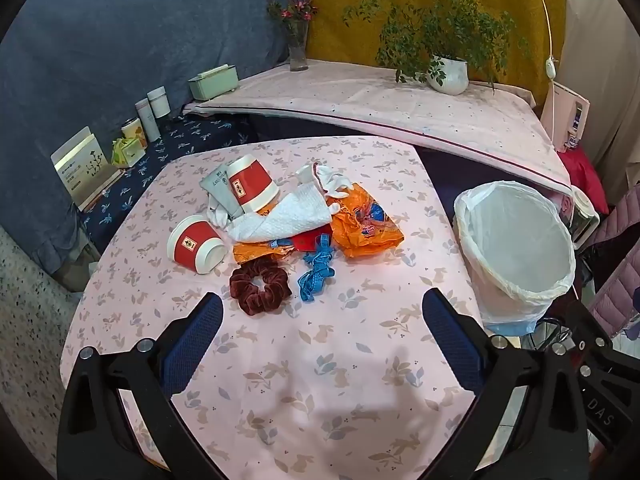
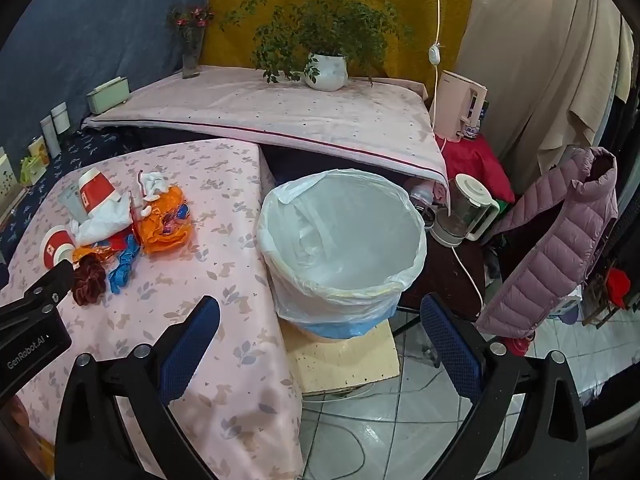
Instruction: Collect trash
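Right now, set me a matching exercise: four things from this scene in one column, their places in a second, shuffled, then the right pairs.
Things
1. dark red velvet scrunchie
2. white plastic-lined trash bin
3. blue measuring tape
4. white ceramic plant pot

Places
A. on the far raised surface, before the yellow backdrop
B. off the table's right edge, on a pale board
C. on the floral tablecloth, nearest the left gripper
D. between the scrunchie and the orange plastic wrapper

Pairs: 1-C, 2-B, 3-D, 4-A
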`<state>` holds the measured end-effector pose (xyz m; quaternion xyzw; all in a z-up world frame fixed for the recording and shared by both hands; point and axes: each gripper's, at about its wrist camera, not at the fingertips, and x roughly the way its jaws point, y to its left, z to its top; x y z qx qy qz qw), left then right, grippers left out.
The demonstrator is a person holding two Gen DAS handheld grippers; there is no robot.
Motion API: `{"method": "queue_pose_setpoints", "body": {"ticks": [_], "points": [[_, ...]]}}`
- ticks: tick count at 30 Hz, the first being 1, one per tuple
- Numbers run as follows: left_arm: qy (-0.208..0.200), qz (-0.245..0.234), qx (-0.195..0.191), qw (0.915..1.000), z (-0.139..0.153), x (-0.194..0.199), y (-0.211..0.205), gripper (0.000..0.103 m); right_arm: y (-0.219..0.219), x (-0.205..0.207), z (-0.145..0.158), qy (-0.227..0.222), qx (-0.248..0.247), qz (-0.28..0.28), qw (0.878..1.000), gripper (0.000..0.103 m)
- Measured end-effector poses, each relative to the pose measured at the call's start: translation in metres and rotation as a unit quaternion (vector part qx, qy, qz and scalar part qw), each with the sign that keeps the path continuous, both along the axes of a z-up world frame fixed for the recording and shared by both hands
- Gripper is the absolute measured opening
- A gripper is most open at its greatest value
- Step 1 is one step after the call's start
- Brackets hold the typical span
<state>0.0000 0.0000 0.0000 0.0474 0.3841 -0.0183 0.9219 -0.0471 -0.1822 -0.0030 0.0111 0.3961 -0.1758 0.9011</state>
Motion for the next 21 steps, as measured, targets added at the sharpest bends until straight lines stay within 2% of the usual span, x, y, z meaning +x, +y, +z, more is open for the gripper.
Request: {"method": "queue_pose_setpoints", "body": {"ticks": [15,19,21], "points": [[-0.001,0.001,-0.003,1.0000,0.000,0.003,-0.001,0.095,-0.004,-0.001,0.000,-0.002,-0.007,0.004,1.000,0.096],[-0.002,0.000,-0.004,1.0000,-0.001,0.006,-0.003,0.095,0.008,0.001,0.001,-0.003,-0.018,0.003,1.000,0.096],[-0.007,0.001,-0.005,1.0000,0.000,-0.003,0.002,0.095,0.008,0.001,0.001,-0.003,-0.018,0.004,1.000,0.096]]}}
